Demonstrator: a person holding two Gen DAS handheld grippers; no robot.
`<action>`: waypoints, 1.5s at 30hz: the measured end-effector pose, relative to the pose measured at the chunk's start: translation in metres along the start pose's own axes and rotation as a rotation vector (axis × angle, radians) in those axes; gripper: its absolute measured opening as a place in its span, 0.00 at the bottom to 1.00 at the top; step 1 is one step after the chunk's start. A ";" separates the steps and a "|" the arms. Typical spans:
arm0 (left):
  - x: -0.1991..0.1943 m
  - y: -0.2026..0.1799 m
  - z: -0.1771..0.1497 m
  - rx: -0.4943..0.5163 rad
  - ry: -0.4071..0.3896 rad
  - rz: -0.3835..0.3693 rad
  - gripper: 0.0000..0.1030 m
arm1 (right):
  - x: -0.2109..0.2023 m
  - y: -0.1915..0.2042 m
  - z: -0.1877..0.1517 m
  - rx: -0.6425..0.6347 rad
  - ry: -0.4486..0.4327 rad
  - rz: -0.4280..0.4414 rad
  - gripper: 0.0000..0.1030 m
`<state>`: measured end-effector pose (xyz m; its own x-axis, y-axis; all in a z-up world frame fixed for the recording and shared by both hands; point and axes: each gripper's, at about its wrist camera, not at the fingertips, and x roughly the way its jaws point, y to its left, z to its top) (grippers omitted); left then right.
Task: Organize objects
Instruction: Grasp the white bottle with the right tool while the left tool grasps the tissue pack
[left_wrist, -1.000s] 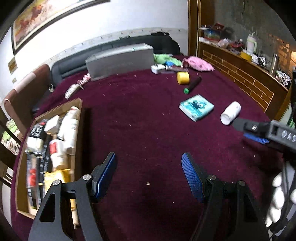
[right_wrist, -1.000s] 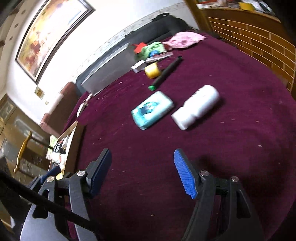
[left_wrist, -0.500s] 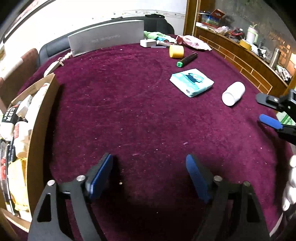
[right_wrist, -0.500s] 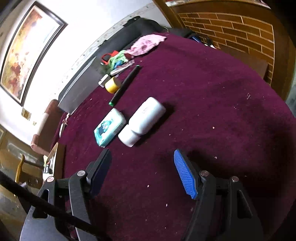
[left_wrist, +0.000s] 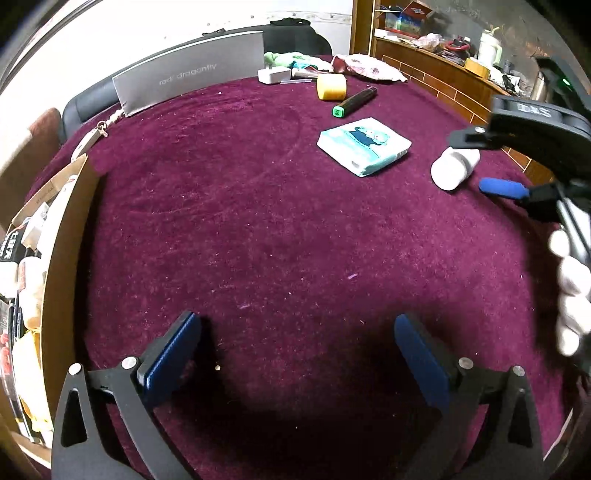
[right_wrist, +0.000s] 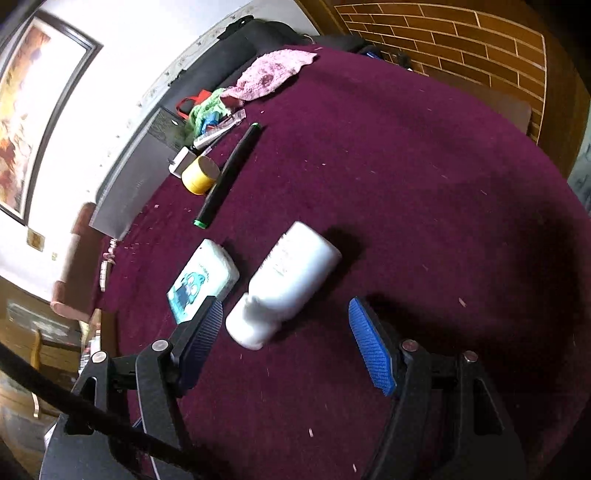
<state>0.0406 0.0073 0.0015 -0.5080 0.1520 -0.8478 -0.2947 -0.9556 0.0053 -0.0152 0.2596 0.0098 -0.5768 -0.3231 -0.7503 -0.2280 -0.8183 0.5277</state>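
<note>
A white bottle (right_wrist: 291, 277) lies on its side on the maroon tablecloth (right_wrist: 424, 184). Its cap end sits between the fingertips of my right gripper (right_wrist: 284, 310), which is open, the pads clear of it. The left wrist view shows the same bottle (left_wrist: 454, 168) at the right with my right gripper (left_wrist: 467, 160) around its end. My left gripper (left_wrist: 295, 325) hovers low over bare cloth, its jaws opening wide with nothing between them. A teal tissue pack (left_wrist: 364, 146) lies just left of the bottle.
A wooden box (left_wrist: 62, 240) holding several items stands at the left edge. At the back lie a black marker (left_wrist: 354, 101), a yellow roll (left_wrist: 331, 86), a grey box (left_wrist: 192, 81) and a pink cloth (left_wrist: 369, 66). A gloved hand (left_wrist: 570, 288) shows at the right.
My left gripper's jaws have spread wider and it has dipped toward the cloth. My right gripper has closed in on the white bottle, whose cap now lies between its fingers.
</note>
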 end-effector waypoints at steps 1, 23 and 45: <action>-0.001 0.000 -0.001 0.000 0.000 0.000 0.98 | 0.003 0.004 0.001 -0.013 -0.012 -0.016 0.70; 0.002 -0.030 0.075 0.200 -0.126 0.011 0.98 | 0.008 0.005 0.002 -0.188 -0.135 -0.142 0.39; 0.057 -0.064 0.113 0.351 -0.050 -0.091 0.45 | 0.021 0.024 -0.005 -0.334 -0.099 -0.144 0.77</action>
<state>-0.0614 0.1059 0.0129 -0.5034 0.2525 -0.8263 -0.5956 -0.7943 0.1202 -0.0292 0.2307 0.0051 -0.6339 -0.1590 -0.7569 -0.0534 -0.9673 0.2480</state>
